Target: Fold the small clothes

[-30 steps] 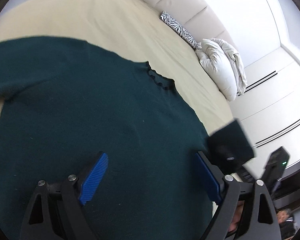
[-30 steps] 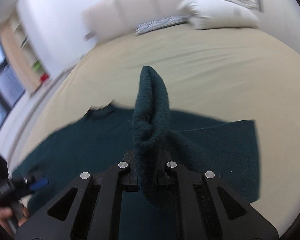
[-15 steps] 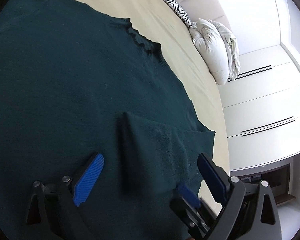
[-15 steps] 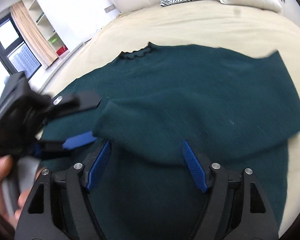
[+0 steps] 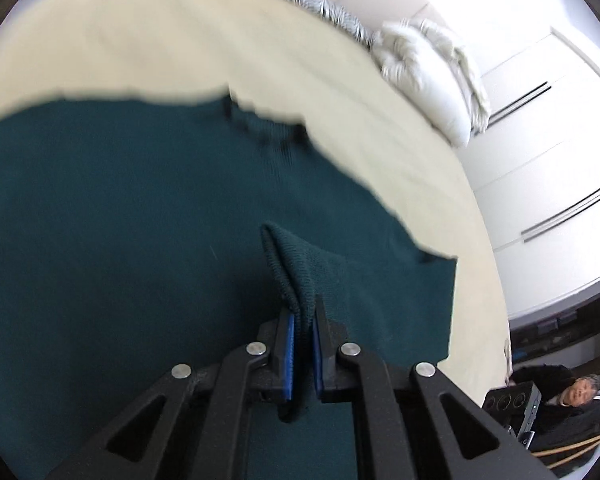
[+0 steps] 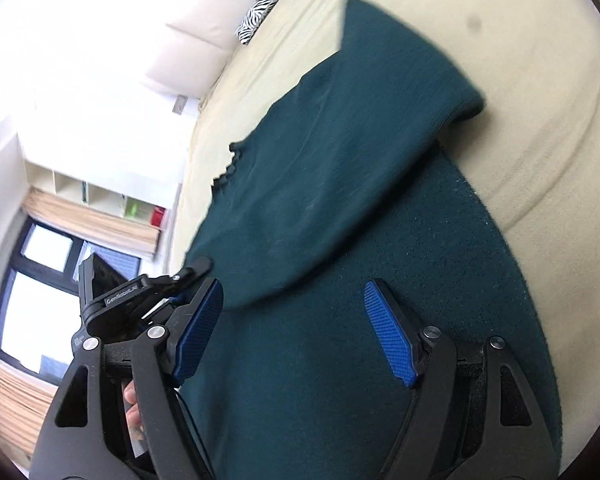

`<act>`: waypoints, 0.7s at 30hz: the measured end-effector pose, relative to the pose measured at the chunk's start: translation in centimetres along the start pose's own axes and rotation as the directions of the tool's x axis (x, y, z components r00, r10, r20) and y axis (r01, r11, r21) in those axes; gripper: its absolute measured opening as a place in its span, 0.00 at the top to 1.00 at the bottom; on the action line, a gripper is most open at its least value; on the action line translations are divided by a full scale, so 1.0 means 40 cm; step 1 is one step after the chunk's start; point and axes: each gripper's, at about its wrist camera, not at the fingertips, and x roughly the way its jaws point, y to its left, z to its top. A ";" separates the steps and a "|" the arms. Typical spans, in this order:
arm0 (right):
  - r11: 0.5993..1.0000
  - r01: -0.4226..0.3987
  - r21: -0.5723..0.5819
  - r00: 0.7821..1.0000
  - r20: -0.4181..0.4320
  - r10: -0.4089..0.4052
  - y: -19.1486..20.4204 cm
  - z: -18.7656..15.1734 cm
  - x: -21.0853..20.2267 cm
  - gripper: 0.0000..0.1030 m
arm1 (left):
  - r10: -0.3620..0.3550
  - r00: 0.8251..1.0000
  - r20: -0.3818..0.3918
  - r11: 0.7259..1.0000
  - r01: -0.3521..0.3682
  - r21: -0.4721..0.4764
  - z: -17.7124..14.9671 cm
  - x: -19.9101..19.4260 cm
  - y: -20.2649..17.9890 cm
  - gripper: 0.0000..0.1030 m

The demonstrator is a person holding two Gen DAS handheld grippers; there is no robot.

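Left claw [image 5: 302, 334] pinches sleeve cuff [image 5: 290, 264] of green sweater [image 5: 120, 240], flat on bed [image 5: 180, 40]; right claw [image 6: 296, 332] wide, empty. Risk: shallow pinch slips; pulling drags body, wrinkling fold.

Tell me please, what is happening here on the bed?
A person is folding a dark green sweater spread on a beige bed, with tongs in each hand. The left tongs have just closed on a pinch of the sweater's fabric. The right tongs stand open above the sweater, holding nothing.
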 end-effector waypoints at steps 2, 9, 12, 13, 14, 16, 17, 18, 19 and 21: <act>0.997 -0.029 0.066 1.000 0.011 0.028 -0.010 0.021 -0.010 0.29 | -0.017 0.998 0.053 0.999 0.019 -0.026 0.025 -0.036 0.028 0.92; 0.977 -0.080 0.200 0.996 0.055 0.070 -0.022 0.079 -0.056 0.28 | 0.017 0.992 0.126 0.994 -0.003 -0.105 0.076 -0.067 0.156 0.92; 0.965 -0.074 0.252 0.996 0.072 0.058 -0.017 0.130 0.006 0.28 | 0.043 0.992 0.118 0.992 -0.028 -0.122 0.080 -0.043 0.191 0.92; 0.958 -0.081 0.273 0.995 0.086 0.060 -0.030 0.143 0.006 0.28 | 0.055 0.993 0.106 0.992 -0.042 -0.119 0.079 -0.030 0.200 0.92; 0.950 -0.089 0.299 0.993 0.099 0.062 -0.045 0.153 0.005 0.28 | 0.065 0.993 0.101 0.992 -0.053 -0.118 0.076 -0.026 0.212 0.92; 0.931 -0.131 0.342 0.987 0.133 0.090 -0.075 0.171 0.002 0.30 | 0.083 0.992 0.090 0.990 -0.072 -0.125 0.068 -0.007 0.234 0.92; 0.924 -0.149 0.352 0.984 0.149 0.103 -0.090 0.179 -0.011 0.30 | 0.084 0.993 0.086 0.988 -0.072 -0.134 0.064 0.001 0.240 0.92; 0.918 -0.165 0.361 0.981 0.157 0.114 -0.101 0.183 -0.011 0.30 | 0.077 0.993 0.087 0.987 -0.064 -0.148 0.060 0.008 0.252 0.92; 0.912 -0.180 0.368 0.978 0.164 0.127 -0.110 0.184 -0.017 0.32 | 0.072 0.994 0.088 0.986 -0.057 -0.157 0.054 0.012 0.258 0.92; 0.911 -0.192 0.364 0.975 0.175 0.136 -0.120 0.185 -0.024 0.32 | 0.067 0.994 0.092 0.985 -0.052 -0.162 0.053 0.017 0.262 0.92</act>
